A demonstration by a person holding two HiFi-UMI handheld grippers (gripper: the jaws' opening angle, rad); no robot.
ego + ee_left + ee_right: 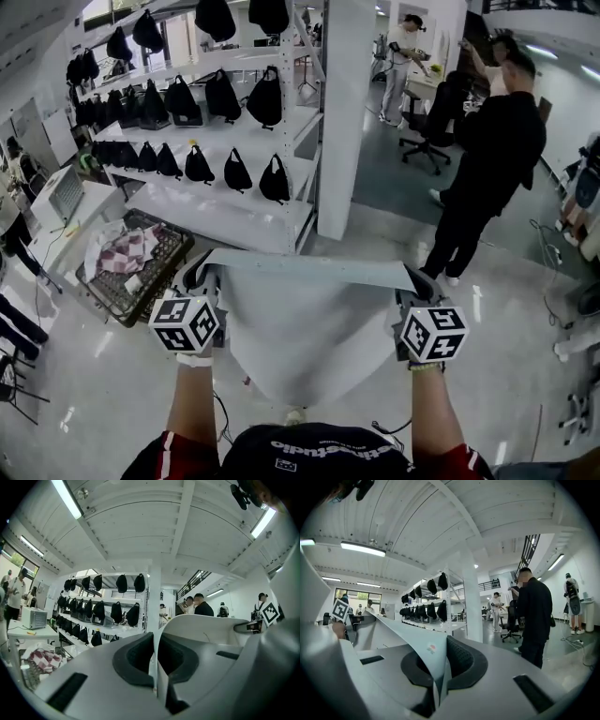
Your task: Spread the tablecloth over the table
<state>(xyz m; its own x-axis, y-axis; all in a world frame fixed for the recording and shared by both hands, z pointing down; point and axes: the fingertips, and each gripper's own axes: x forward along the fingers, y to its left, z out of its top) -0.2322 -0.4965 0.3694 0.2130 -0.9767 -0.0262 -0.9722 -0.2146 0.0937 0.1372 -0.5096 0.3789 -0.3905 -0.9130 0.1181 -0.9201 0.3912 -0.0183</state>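
Observation:
A pale grey tablecloth (309,323) hangs stretched between my two grippers, its top edge taut and level, the rest drooping toward the floor. My left gripper (204,277) is shut on the cloth's left corner; in the left gripper view the cloth edge (157,667) is pinched between the dark pads. My right gripper (412,279) is shut on the right corner, with the cloth (423,651) running between its pads and off to the left. No table for the cloth shows in any view.
White shelving (220,141) with several black bags stands ahead left, a white pillar (345,112) beside it. A wire basket (131,267) with checked fabric sits on the floor at left. A person in black (492,159) stands at right, near an office chair (433,122).

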